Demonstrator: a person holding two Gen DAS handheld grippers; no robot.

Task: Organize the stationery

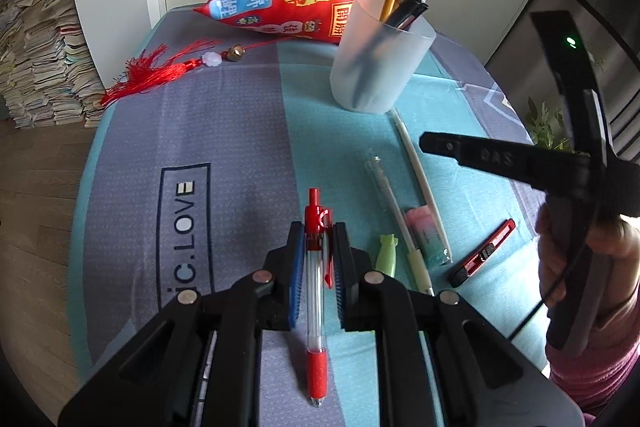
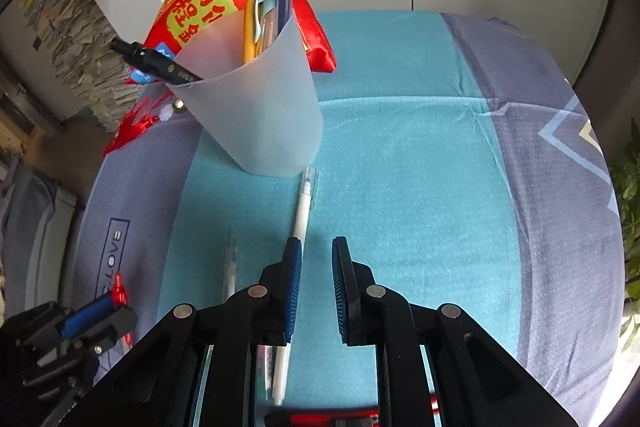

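Left gripper [image 1: 318,251] jaws narrowed onto red pen [image 1: 316,291], clear barrel, red grip and clip, tip toward 6 o'clock; right gripper [image 2: 316,283] jaws parted, holding nothing, above white pen [image 2: 298,227] lying on cloth-covered surface [image 2: 400,187], frosted pen cup [image 2: 256,115] at 11 o'clock.
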